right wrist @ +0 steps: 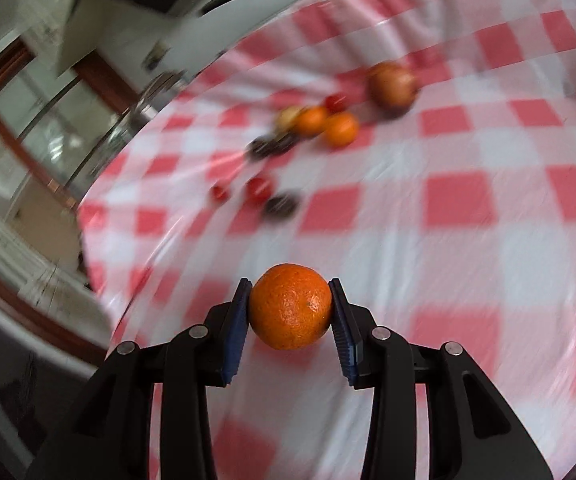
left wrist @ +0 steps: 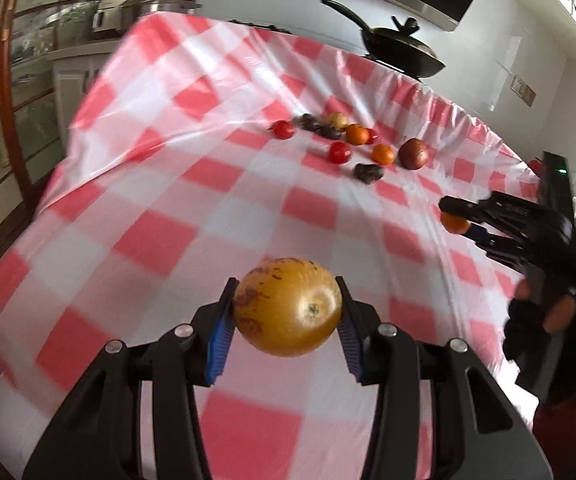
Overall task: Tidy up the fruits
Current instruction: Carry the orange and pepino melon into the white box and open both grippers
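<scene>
My left gripper [left wrist: 287,308] is shut on a yellow-brown round fruit [left wrist: 288,306] and holds it above the red-and-white checked tablecloth [left wrist: 160,200]. My right gripper [right wrist: 290,312] is shut on an orange mandarin [right wrist: 291,306], also held above the cloth; it shows at the right of the left wrist view [left wrist: 454,216]. A cluster of fruit lies farther back on the cloth: red tomatoes [left wrist: 340,152], two mandarins [left wrist: 382,154], a brown round fruit [left wrist: 413,154], dark wrinkled fruits [left wrist: 368,172] and a yellow fruit [left wrist: 338,120]. The right wrist view shows the same cluster, blurred [right wrist: 340,129].
A black lidded pan [left wrist: 402,50] stands beyond the table's far edge. A glass-lidded appliance [left wrist: 144,8] and a wooden glass cabinet [left wrist: 16,92] stand to the left of the table. The table's left edge drops off near the cabinet.
</scene>
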